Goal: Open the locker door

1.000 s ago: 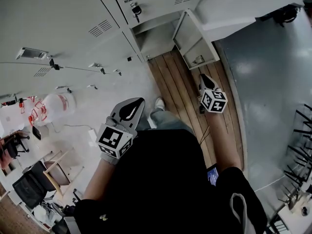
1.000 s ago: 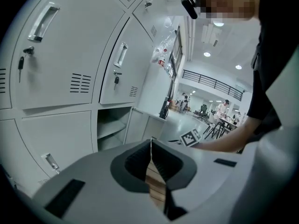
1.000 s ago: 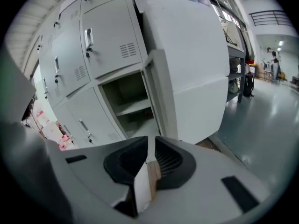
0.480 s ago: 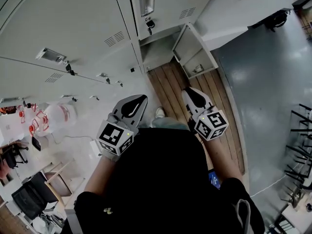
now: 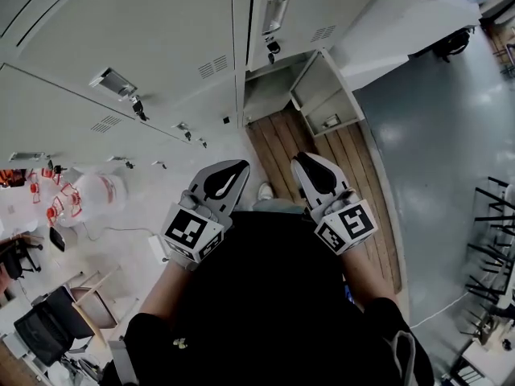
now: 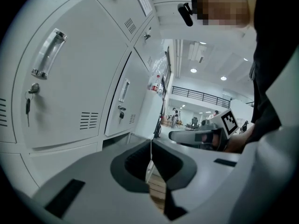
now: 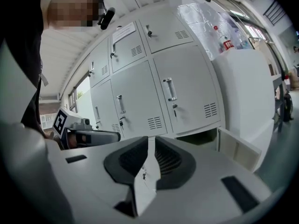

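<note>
Grey lockers fill the wall ahead of me. One low locker door stands open over a wooden floor strip, its compartment dark behind it. The same door shows at the right of the right gripper view, below a closed locker with a handle and a key. My left gripper and right gripper hang side by side in front of my body, well short of the lockers. Both are shut with nothing in them, as seen in the left gripper and right gripper views.
A white cabinet stands right of the lockers, with grey floor beyond the wooden strip. Chairs and a clear jug with red parts sit at the left. A black rack lines the right edge.
My right gripper has drawn back from near the open low door to beside the left gripper. The head view has tilted up the lockers.
</note>
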`<move>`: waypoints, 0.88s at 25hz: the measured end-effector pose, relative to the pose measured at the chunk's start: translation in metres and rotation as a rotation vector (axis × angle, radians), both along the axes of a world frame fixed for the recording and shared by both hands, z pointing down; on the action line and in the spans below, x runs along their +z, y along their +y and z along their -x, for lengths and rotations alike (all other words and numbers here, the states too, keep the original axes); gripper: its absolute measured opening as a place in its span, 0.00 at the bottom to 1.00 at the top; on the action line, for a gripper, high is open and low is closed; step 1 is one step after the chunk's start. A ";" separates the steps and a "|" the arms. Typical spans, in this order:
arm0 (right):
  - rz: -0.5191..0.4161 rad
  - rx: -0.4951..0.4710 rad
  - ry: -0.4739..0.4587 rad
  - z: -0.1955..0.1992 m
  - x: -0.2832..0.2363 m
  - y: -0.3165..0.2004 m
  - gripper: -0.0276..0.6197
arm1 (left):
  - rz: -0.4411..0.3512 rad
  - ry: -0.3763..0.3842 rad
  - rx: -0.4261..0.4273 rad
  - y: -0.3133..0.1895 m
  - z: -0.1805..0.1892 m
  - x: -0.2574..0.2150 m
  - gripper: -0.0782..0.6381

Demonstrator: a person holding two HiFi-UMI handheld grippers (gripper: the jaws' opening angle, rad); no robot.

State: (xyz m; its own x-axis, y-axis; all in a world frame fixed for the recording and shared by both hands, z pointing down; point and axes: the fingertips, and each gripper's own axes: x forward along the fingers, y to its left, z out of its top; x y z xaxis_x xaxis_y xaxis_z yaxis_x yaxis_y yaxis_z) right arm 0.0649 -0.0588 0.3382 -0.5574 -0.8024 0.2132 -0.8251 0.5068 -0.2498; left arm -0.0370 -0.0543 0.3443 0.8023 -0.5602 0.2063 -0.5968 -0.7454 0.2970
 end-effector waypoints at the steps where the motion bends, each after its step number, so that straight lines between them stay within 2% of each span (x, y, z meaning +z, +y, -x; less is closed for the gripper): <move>1: -0.004 -0.003 0.003 0.004 -0.001 0.001 0.14 | -0.007 0.000 -0.004 0.001 0.003 -0.002 0.14; 11: -0.043 -0.019 0.018 0.033 -0.008 0.012 0.14 | -0.013 0.019 -0.023 0.009 0.021 -0.002 0.14; 22: 0.005 -0.007 -0.018 0.032 0.003 0.012 0.14 | -0.012 0.032 -0.044 0.010 0.027 -0.002 0.14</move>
State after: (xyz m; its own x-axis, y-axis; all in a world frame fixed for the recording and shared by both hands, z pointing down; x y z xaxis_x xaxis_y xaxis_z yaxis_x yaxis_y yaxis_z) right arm 0.0325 -0.0468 0.3407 -0.5671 -0.7973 0.2067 -0.8166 0.5116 -0.2672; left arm -0.0641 -0.0444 0.3426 0.7827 -0.5975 0.1741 -0.6196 -0.7219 0.3082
